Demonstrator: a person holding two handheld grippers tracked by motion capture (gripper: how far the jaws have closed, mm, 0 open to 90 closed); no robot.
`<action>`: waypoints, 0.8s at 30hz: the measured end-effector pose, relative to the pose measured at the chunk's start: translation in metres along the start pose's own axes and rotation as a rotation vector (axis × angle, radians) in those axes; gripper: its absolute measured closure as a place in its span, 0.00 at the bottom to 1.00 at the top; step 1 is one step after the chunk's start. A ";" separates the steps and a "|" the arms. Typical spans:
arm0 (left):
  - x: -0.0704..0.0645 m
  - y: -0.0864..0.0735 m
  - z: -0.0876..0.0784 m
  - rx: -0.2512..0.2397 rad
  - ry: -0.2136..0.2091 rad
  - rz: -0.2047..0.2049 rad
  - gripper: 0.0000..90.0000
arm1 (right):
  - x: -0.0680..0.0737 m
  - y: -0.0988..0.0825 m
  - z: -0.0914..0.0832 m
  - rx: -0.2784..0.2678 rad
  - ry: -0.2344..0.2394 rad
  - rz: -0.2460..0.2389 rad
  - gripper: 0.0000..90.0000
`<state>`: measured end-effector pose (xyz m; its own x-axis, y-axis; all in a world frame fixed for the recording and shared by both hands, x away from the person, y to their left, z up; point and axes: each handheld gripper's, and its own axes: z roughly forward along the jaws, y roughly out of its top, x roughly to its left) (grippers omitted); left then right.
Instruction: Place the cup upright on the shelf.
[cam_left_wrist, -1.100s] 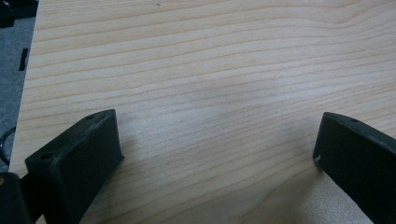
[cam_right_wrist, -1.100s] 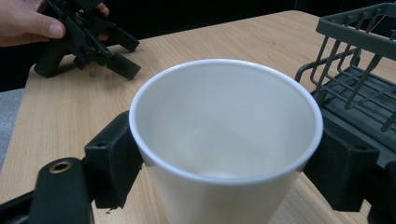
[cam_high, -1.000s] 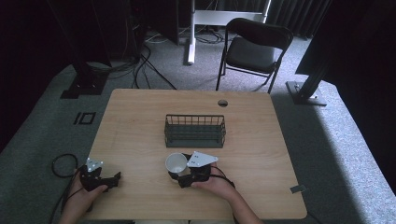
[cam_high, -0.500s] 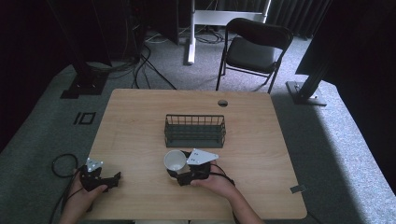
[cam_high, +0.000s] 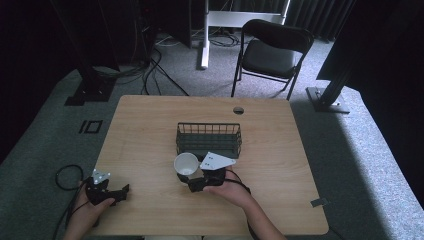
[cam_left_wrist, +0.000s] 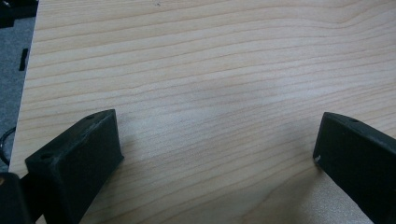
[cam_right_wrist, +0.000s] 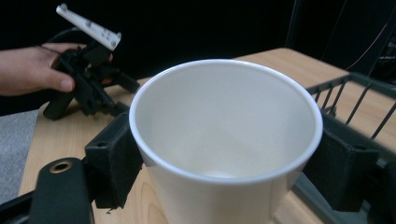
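Right gripper clamps a white cup, just in front of the wire basket.
Left gripper rests wide open, empty, on the table, well apart.

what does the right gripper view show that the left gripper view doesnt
Right gripper view alone: a white cup held between its black jaws, empty inside, a wire basket just beyond it, and farther off a hand holding the other hand-held gripper.

Left gripper view alone: its own two jaws spread wide apart over bare wood, with nothing between them, and a strip of grey floor past the table edge.

Both share: the light wooden table and a pair of black jaws rising from the bottom.
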<state>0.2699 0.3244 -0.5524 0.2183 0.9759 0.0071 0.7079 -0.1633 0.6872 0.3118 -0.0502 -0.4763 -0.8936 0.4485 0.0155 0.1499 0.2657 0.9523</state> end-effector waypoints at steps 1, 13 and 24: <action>0.000 0.000 0.000 0.000 0.000 0.000 0.01 | -0.001 0.002 0.000 -0.006 -0.002 -0.002 0.22; 0.000 0.000 0.000 -0.002 0.000 -0.002 0.01 | -0.015 0.031 -0.013 -0.098 -0.073 0.008 0.22; 0.000 0.000 0.000 -0.002 0.000 -0.002 0.01 | -0.031 0.050 -0.022 -0.151 -0.190 0.009 0.22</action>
<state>0.2699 0.3243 -0.5524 0.2169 0.9762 0.0058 0.7073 -0.1613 0.6883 0.3379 -0.0697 -0.4222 -0.7948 0.6065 -0.0201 0.0795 0.1368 0.9874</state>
